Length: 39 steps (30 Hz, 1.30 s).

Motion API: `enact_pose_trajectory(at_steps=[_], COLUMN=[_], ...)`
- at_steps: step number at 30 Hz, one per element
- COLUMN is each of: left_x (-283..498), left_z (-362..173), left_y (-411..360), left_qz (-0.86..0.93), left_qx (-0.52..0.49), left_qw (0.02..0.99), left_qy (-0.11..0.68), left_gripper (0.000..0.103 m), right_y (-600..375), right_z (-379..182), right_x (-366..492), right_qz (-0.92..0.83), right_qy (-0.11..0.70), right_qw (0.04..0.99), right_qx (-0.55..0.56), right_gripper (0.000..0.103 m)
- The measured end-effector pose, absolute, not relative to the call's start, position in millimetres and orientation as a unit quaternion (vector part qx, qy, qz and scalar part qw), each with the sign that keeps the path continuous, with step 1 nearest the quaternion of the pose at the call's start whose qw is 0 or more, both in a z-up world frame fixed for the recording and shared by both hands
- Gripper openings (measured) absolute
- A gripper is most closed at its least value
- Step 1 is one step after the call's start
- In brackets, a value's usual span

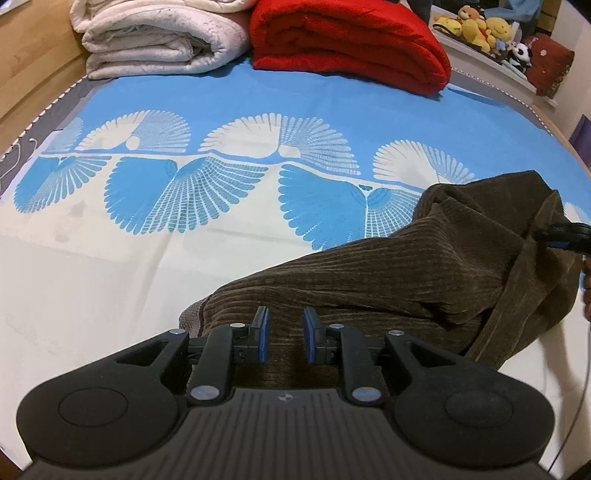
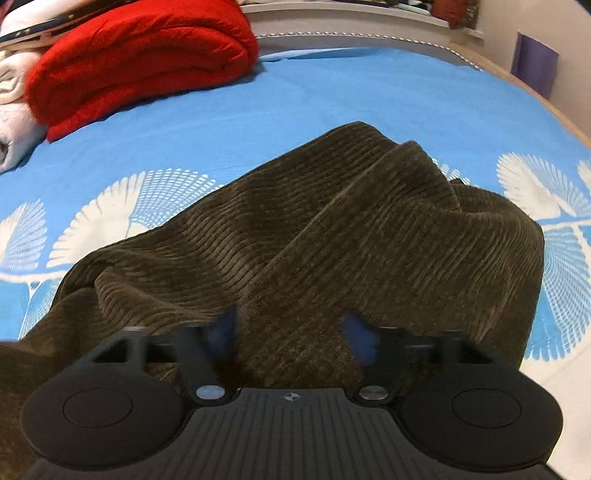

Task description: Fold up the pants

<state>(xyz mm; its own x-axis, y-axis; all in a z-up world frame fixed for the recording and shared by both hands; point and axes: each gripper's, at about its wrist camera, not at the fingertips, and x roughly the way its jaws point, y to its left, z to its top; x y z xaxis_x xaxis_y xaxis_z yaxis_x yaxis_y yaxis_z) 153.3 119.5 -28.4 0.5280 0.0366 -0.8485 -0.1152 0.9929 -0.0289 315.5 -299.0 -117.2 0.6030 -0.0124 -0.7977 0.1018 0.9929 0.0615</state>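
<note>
Dark brown corduroy pants [image 1: 424,273] lie bunched on a blue and white patterned bedsheet [image 1: 184,92]. My left gripper [image 1: 285,334] is open, its blue-padded fingers just over the near end of the pants, holding nothing. In the right wrist view the pants [image 2: 332,240] fill the middle in rumpled folds. My right gripper [image 2: 291,334] is open, its fingers wide apart over the fabric and blurred. The right gripper also shows at the right edge of the left wrist view [image 1: 569,236], against the raised part of the pants.
A folded red blanket [image 1: 347,40] and a folded white quilt [image 1: 159,40] lie at the far end of the bed. Plush toys [image 1: 484,29] sit on a shelf beyond. A wooden bed frame [image 1: 26,74] runs along the left.
</note>
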Motion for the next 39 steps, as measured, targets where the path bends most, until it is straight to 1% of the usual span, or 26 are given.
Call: enact_pose_trajectory(at_steps=[2, 4, 7, 10, 12, 15, 18, 20, 21, 22, 23, 24, 25, 26, 27, 33, 34, 36, 39], left_x=[153, 151, 145, 135, 128, 116, 109, 107, 107, 107, 108, 109, 111, 113, 115, 121, 123, 124, 125], left_z=[-26, -24, -21, -17, -14, -12, -14, -14, -15, -15, -16, -17, -17, -18, -19, -23, -24, -24, -25], left_y=[122, 123, 123, 122, 121, 119, 119, 120, 120, 120, 120, 120, 120, 119, 119, 131, 135, 141, 149], left_qz=[0.048, 0.05, 0.052, 0.047, 0.044, 0.039, 0.037, 0.038, 0.039, 0.04, 0.041, 0.042, 0.042, 0.044, 0.045, 0.057, 0.061, 0.069, 0.074], left_qx=[-0.046, -0.052, -0.056, -0.057, -0.057, -0.054, -0.053, -0.052, -0.052, -0.053, -0.054, -0.054, -0.053, -0.052, -0.052, -0.071, -0.072, -0.075, -0.077], left_qw=[0.874, 0.875, 0.876, 0.879, 0.881, 0.883, 0.881, 0.882, 0.881, 0.881, 0.88, 0.88, 0.879, 0.879, 0.878, 0.872, 0.871, 0.87, 0.868], left_qy=[0.481, 0.479, 0.477, 0.47, 0.468, 0.464, 0.468, 0.468, 0.468, 0.469, 0.47, 0.471, 0.471, 0.472, 0.474, 0.481, 0.482, 0.483, 0.485], left_gripper=[0.021, 0.021, 0.021, 0.021, 0.021, 0.021, 0.021, 0.025, 0.026, 0.026, 0.026, 0.027, 0.028, 0.028, 0.029, 0.029, 0.029, 0.03, 0.03], right_y=[-311, -324, -339, -361, -381, -412, -426, -433, -435, -438, -442, -448, -453, -457, -457, -424, -414, -396, -373], right_z=[-105, -87, -56, -27, -19, -21, -47, -62, -59, -47, -37, -28, -21, -18, -18, -55, -65, -82, -108], right_x=[307, 292, 261, 212, 177, 122, 82, 69, 67, 66, 67, 70, 76, 83, 93, 152, 156, 171, 190], right_qz=[-0.021, -0.016, 0.012, 0.035, 0.05, 0.068, 0.117, 0.118, 0.116, 0.12, 0.122, 0.12, 0.114, 0.1, 0.084, 0.06, 0.058, 0.052, 0.043], right_qy=[0.442, 0.435, 0.425, 0.423, 0.429, 0.465, 0.534, 0.554, 0.542, 0.513, 0.487, 0.464, 0.446, 0.43, 0.421, 0.452, 0.456, 0.47, 0.495], right_qw=[0.894, 0.896, 0.902, 0.904, 0.901, 0.882, 0.837, 0.824, 0.832, 0.85, 0.865, 0.876, 0.886, 0.894, 0.899, 0.889, 0.887, 0.881, 0.866], right_qx=[0.069, 0.083, 0.071, 0.041, 0.035, 0.031, -0.004, 0.006, 0.005, 0.008, 0.02, 0.041, 0.062, 0.078, 0.085, 0.038, 0.026, -0.009, -0.05], right_gripper=[0.004, 0.003, 0.003, 0.002, 0.002, 0.002, 0.003, 0.003, 0.005, 0.005, 0.009, 0.019, 0.025, 0.036, 0.041, 0.041, 0.042, 0.047, 0.049])
